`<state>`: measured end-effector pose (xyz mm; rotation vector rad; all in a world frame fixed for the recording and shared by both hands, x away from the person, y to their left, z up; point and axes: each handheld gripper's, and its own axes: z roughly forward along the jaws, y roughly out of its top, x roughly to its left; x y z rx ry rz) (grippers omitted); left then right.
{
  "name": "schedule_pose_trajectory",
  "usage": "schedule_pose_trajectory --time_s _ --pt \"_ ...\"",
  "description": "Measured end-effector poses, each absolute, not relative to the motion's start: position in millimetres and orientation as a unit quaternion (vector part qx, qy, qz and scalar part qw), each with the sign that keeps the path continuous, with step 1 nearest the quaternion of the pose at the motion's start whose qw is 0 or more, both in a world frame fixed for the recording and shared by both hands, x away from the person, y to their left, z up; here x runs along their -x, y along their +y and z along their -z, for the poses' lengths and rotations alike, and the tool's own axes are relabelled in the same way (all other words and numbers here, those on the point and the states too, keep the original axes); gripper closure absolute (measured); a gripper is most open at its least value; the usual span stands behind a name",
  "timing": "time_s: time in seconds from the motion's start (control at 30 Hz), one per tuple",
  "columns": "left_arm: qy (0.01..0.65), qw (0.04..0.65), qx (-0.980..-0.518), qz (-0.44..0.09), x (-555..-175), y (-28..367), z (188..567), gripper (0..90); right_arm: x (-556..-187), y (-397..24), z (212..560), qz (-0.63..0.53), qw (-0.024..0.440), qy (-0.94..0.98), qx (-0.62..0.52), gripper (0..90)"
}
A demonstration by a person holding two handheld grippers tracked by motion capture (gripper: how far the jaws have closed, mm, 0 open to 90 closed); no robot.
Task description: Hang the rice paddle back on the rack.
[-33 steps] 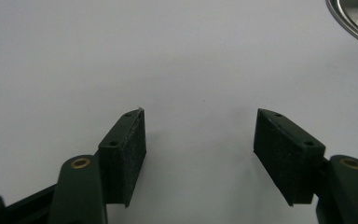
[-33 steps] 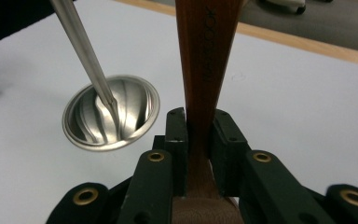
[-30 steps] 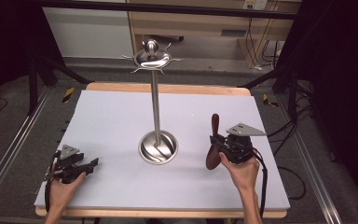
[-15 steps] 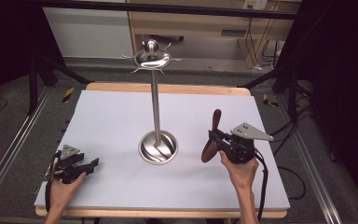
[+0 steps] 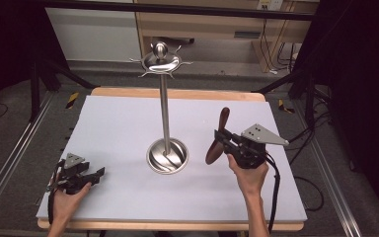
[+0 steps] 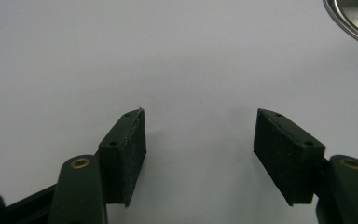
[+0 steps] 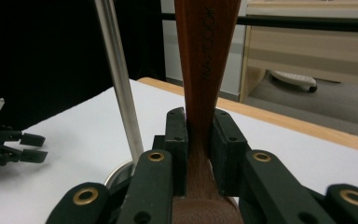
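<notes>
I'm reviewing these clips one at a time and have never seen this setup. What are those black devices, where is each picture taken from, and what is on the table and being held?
No robot here: a person holds a hand-operated two-jaw gripper in each hand. The high view looks down from above the person's side of the white table. The other two pictures come from small cameras riding on each gripper, looking along its black jaws.

The left gripper rests low by the table's near left corner; in the left gripper view its jaws stand apart with nothing between them.

The right gripper is clamped on a brown wooden utensil, which stands roughly upright in the high view.

In the middle stands a tall metal stand with a round base and hooks at the top, nothing hanging from them.
</notes>
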<state>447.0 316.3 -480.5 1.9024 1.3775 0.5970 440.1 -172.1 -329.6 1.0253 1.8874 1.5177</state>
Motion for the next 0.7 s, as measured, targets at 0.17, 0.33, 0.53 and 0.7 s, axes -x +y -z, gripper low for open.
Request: schedule_pose_trajectory --time_s 0.17,0.33,0.53,0.7 --pt "0.532 0.353 -0.734 -0.231 -447 316 481 33.6 -441 -163 318 -0.566 0.258 0.695 -0.361 78.5" --pt "0.533 0.354 -0.733 -0.231 -447 316 481 33.6 -444 -152 309 -0.572 0.253 0.696 -0.353 78.6" --pt "0.533 0.353 -0.733 -0.230 -447 317 481 33.6 -444 -145 302 -0.576 0.254 0.698 -0.342 78.6" --pt "0.532 0.352 -0.735 -0.229 -447 316 481 33.6 -444 -137 292 -0.585 0.252 0.696 -0.333 78.5"
